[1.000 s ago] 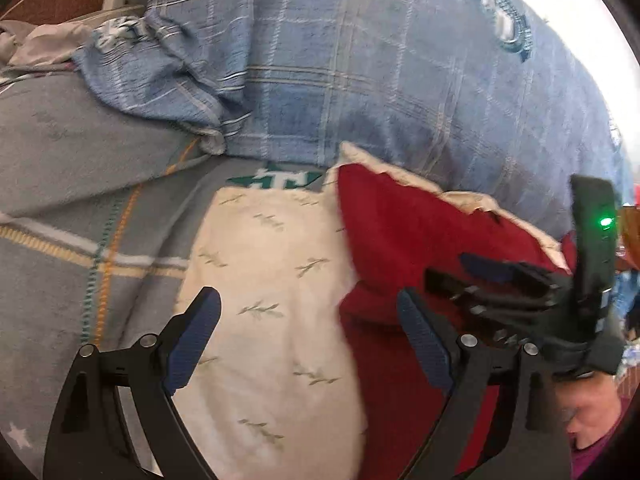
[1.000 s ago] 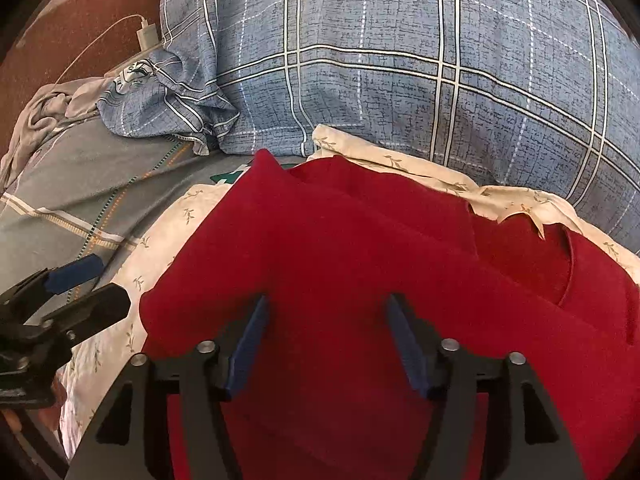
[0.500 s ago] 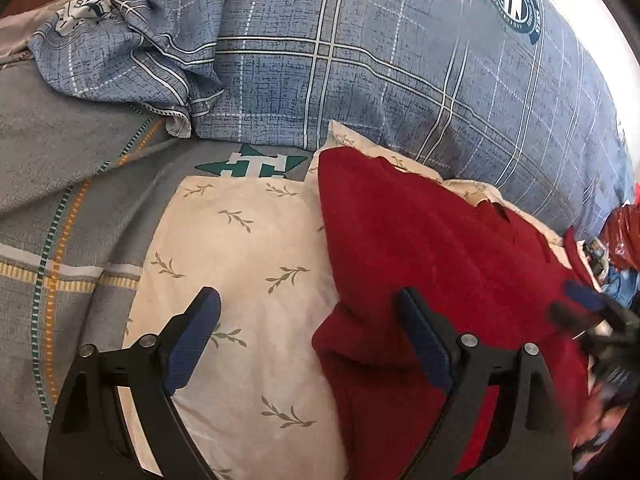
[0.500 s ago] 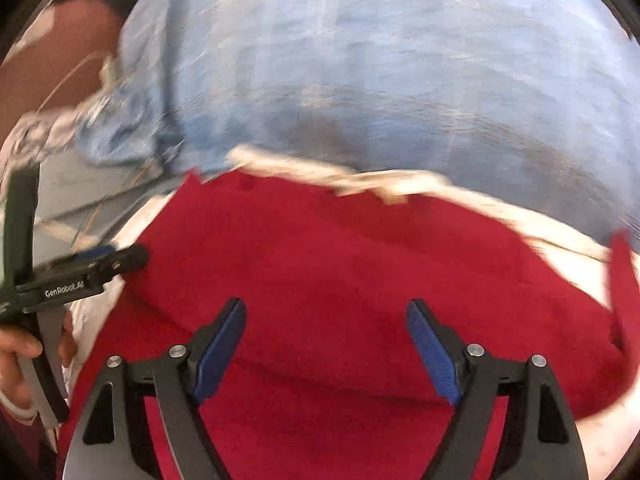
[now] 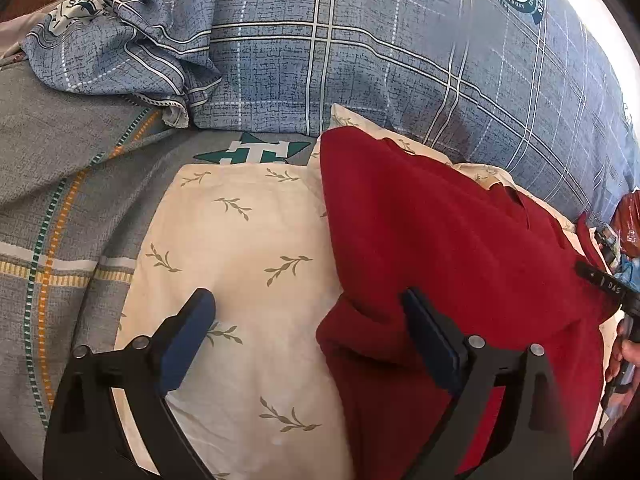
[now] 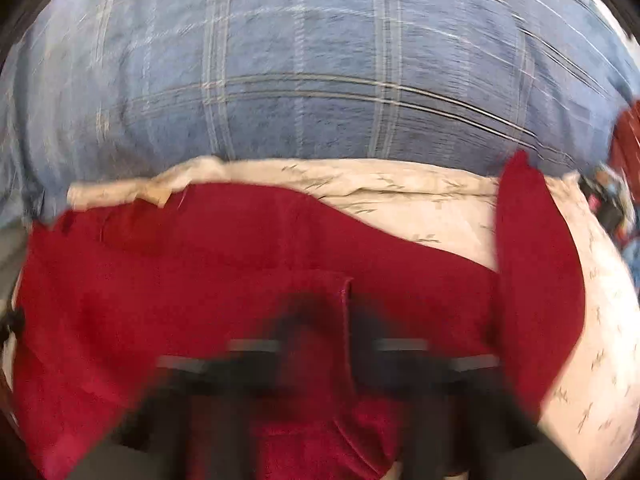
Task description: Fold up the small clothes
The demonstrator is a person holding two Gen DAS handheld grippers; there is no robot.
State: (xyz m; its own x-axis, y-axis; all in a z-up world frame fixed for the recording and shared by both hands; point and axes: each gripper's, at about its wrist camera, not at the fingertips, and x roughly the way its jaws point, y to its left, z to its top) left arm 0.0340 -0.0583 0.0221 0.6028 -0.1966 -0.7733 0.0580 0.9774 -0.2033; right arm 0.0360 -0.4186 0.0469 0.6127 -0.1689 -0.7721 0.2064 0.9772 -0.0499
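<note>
A dark red garment lies spread on a cream leaf-print cloth on the bed. My left gripper hovers open over the garment's left edge, with one finger above the cream cloth and the other above the red fabric. In the blurred right wrist view my right gripper has its fingers drawn together, and a raised fold of the red garment stands between them. A red sleeve sticks up to its right. A hand holds that tool at the left view's right edge.
A big blue plaid pillow rises just behind the clothes, with a rumpled blue plaid cloth at the far left. A grey striped bedsheet lies to the left. Small cluttered items sit at the far right.
The right gripper swept to the right across the red garment and its jaws went from wide open to closed. The left gripper sank slightly and stayed open.
</note>
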